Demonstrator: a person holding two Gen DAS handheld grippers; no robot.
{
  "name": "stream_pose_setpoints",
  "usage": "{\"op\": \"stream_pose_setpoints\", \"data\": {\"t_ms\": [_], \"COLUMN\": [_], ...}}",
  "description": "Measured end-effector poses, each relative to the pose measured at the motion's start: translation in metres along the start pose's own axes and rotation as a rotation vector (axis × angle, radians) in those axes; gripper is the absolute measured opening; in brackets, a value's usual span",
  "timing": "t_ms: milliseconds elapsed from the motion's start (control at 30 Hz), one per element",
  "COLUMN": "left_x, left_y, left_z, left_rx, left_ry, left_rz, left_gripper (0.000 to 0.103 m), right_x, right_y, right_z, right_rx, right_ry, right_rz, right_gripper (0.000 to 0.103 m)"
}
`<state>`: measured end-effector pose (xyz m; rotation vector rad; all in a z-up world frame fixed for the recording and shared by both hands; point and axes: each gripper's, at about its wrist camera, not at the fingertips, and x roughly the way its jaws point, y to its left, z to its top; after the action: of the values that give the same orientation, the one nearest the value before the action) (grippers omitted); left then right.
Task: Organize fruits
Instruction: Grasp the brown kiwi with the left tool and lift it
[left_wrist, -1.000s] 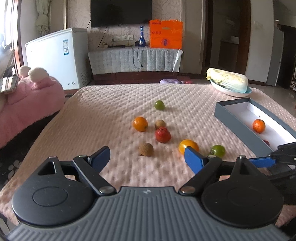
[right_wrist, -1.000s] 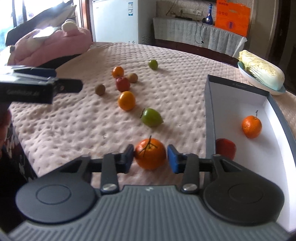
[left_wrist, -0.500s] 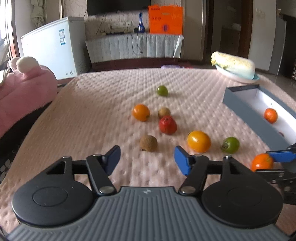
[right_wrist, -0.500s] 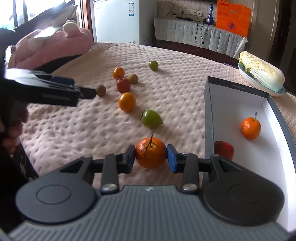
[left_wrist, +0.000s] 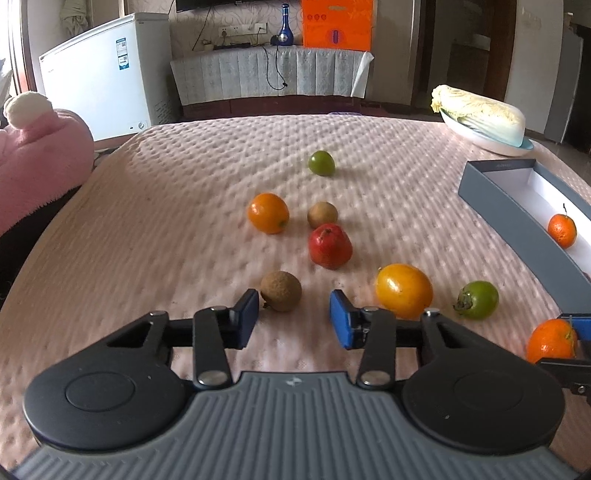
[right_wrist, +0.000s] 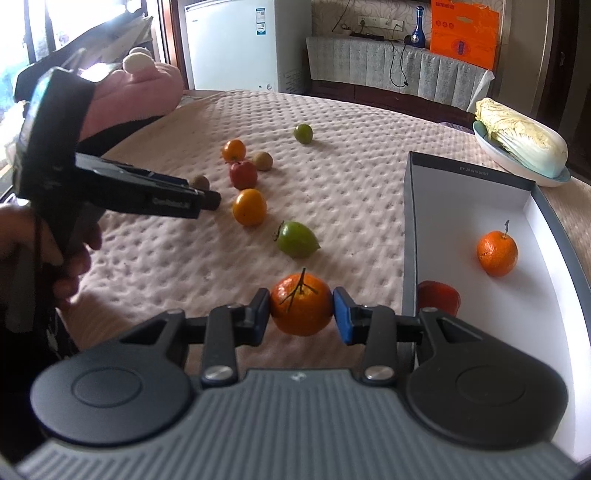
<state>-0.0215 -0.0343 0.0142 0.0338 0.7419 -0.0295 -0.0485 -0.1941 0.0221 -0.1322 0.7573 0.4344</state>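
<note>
my right gripper (right_wrist: 301, 315) pinches a stemmed tangerine (right_wrist: 301, 308) between its jaws, one pad on each flank, the dry stem pointing up and a little toward 1 o'clock. the fruit is nearly round, so i can name no long axis for it. it hangs over the pink quilted counter (right_wrist: 351, 177), just at 9 o'clock of the grey box (right_wrist: 408, 229).

inside the box, on its white floor, a second tangerine (right_wrist: 496, 253) sits toward 3 o'clock with its stem up, and a red fruit (right_wrist: 439, 295) lies against the near wall, partly hidden by my right jaw.

my left gripper (left_wrist: 293, 319) points down at the counter; its jaws are closing. a brown longan (left_wrist: 280, 290) lies just ahead of the tips, close to the left pad; the pads do not press it yet.

beyond it, at 12 o'clock, stands a red fruit (left_wrist: 330, 245) with its pointed end tipped up and away. past that lie another brown longan (left_wrist: 322, 214), an orange fruit (left_wrist: 268, 213) at 11 o'clock, and a green round fruit (left_wrist: 321, 163) farthest off. at 2 o'clock a yellow-orange oval fruit (left_wrist: 404, 290) lies with its long axis across my view, and next to it a green fruit (left_wrist: 477, 300) points its dry calyx toward 9 o'clock.

a cabbage (left_wrist: 480, 114) rests on a plate (left_wrist: 491, 146) at the far right edge.
</note>
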Motion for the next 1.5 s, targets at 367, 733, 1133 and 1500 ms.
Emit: {"op": "stream_pose_setpoints", "data": {"t_ms": [367, 733, 1133, 1500], "left_x": [0.003, -0.006, -0.033, -0.045], "left_y": [0.004, 0.006, 0.005, -0.013], "left_z": [0.000, 0.001, 0.006, 0.010], "left_rx": [-0.025, -0.039, -0.033, 0.006], "left_ry": [-0.011, -0.024, -0.069, -0.109], "left_rz": [-0.012, -0.014, -0.025, -0.057], "left_gripper": [0.029, 0.029, 0.029, 0.029], "right_x": [0.000, -0.006, -0.015, -0.027], "right_y": [0.000, 0.000, -0.003, -0.007], "right_z": [0.001, 0.006, 0.014, 0.018], "right_rx": [0.007, 0.011, 0.034, 0.052], "right_ry": [-0.008, -0.055, -0.103, -0.145], "right_rz": [0.001, 0.024, 0.024, 0.025], "right_gripper": [0.040, 0.040, 0.040, 0.040]}}
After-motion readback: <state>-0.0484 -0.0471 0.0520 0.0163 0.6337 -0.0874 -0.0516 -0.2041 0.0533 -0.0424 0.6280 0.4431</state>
